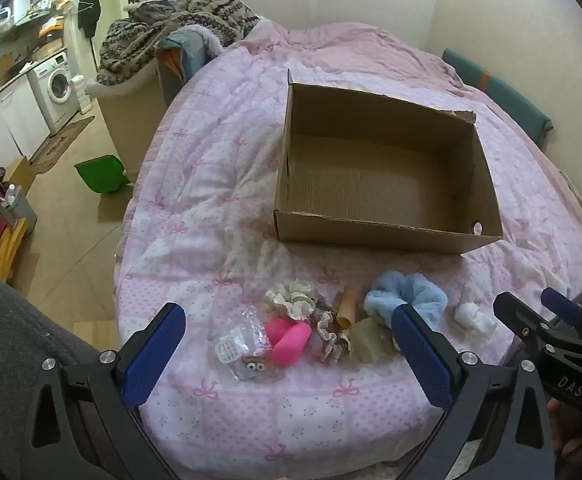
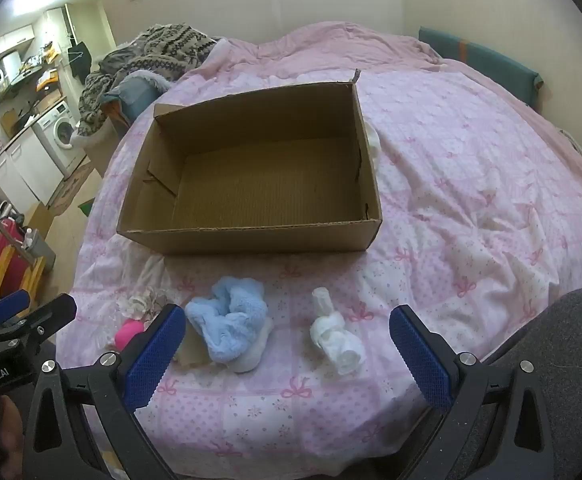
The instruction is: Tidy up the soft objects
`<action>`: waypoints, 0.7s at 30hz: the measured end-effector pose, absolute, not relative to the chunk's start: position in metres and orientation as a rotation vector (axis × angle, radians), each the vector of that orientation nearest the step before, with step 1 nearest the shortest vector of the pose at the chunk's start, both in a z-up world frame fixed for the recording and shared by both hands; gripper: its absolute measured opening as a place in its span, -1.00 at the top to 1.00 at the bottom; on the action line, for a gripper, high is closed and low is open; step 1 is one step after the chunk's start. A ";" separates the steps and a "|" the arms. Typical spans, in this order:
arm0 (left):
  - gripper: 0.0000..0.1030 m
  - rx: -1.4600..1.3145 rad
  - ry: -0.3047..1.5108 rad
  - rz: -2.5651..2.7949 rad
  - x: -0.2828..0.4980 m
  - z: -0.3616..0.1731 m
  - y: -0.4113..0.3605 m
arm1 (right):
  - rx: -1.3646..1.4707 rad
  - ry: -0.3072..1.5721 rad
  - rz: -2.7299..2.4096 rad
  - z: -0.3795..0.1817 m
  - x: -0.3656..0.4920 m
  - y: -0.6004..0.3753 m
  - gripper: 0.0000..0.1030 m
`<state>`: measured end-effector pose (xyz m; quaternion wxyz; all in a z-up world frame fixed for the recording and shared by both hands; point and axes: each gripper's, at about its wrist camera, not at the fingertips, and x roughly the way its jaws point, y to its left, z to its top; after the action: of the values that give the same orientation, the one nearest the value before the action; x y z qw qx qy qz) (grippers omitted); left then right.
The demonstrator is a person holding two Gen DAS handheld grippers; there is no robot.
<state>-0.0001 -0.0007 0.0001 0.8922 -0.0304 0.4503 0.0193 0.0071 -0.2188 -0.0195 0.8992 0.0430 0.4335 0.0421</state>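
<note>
We're barely getting started here; the cardboard box (image 2: 251, 184) is sitting empty on the far side of the bed (image 2: 471, 200); the blue scrunchie (image 2: 227, 328), white sock (image 2: 337, 336) and pink toy (image 1: 289, 338) are all still lying near us; left gripper (image 1: 287, 344) and right gripper (image 2: 287, 340) are both hanging wide apart, holding nothing.

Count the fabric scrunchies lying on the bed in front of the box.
3: fluffy blue scrunchie on the right, cream scrunchie left of it, frilly beige scrunchie below that. Others may hide within the pile.
</note>
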 end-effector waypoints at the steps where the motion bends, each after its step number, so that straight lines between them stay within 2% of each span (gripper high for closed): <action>1: -1.00 -0.063 0.935 0.041 0.000 0.000 -0.001 | 0.089 0.898 0.087 -0.020 0.007 -0.219 -1.00; 21: -1.00 -0.084 0.941 0.036 0.001 0.000 0.003 | 0.088 0.898 0.086 -0.020 0.008 -0.220 -1.00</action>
<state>0.0014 0.0029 0.0000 0.8904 -0.0403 0.4530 0.0172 0.0080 -0.2205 -0.0196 0.8990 0.0426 0.4340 0.0416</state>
